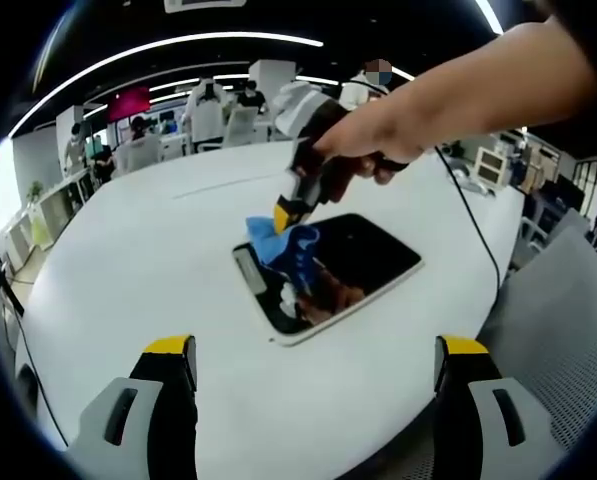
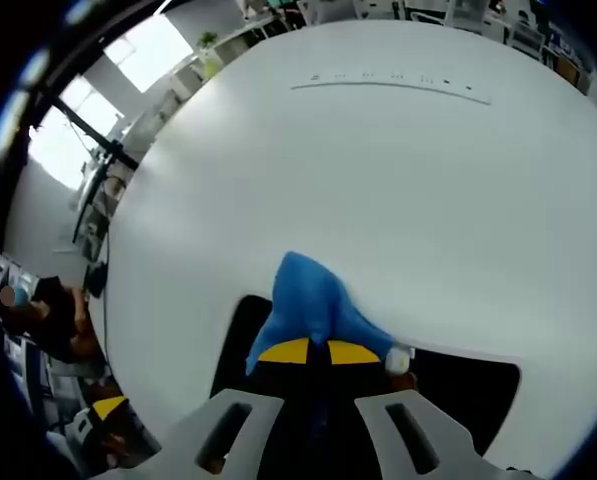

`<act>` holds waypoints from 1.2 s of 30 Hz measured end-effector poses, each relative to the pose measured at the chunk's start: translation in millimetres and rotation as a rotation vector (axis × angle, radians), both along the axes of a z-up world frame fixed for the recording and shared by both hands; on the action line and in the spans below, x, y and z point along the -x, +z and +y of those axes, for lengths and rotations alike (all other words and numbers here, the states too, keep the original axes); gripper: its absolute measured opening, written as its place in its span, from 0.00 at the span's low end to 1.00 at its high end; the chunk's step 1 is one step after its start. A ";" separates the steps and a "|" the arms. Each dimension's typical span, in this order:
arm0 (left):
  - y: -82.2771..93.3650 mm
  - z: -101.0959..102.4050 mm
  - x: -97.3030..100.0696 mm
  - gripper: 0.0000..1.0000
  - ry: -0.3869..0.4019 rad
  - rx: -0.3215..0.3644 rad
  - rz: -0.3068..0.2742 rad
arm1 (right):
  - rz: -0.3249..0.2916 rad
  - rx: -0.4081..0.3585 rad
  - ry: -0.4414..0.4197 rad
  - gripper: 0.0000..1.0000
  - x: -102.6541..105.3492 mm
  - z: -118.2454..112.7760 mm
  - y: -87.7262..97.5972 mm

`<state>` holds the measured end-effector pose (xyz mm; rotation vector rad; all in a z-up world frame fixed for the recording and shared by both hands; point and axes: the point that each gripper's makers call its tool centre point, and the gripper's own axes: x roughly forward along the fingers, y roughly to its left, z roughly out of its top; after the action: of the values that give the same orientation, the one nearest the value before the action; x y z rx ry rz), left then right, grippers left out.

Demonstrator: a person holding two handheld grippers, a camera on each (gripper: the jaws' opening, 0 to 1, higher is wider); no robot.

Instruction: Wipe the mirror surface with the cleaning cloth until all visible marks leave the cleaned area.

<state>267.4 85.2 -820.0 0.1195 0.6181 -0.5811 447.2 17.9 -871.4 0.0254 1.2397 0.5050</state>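
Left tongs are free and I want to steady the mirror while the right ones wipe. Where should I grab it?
Judging from the left gripper view, take the mirror by its near white edge, coming low from your own side. It lies flat on the table, so only the thin rim offers a bite. The right tongs press the blue cloth on the far-left part; keep clear of that.

**The two hand-held claws: outward appearance**

Left claw (image 1: 316, 400): two broad jaws, each a pale grey shell with a dark slot, a black inner face and a yellow tip. Right claw (image 2: 317, 352): the same build, with grey slotted shells and yellow tips. Seen from the left gripper view, it has a black body under the person's hand (image 1: 363, 140), and a thin black cable (image 1: 473, 225) trails from it.
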 end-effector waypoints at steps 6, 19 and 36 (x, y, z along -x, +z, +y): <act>1.3 -0.1 -0.4 0.99 -0.002 -0.002 -0.007 | 0.003 0.004 0.002 0.00 8.9 -0.1 2.1; 7.6 1.6 -3.9 0.99 0.019 0.027 -0.030 | 0.000 0.008 0.009 0.00 28.4 -0.5 4.1; 8.8 -0.3 -2.7 0.99 0.008 0.006 -0.040 | -0.004 -0.012 -0.026 0.00 55.6 -3.4 2.5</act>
<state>270.1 84.9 -811.2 0.1224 0.5778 -0.5718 391.6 14.5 -868.9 0.0509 1.2306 0.4894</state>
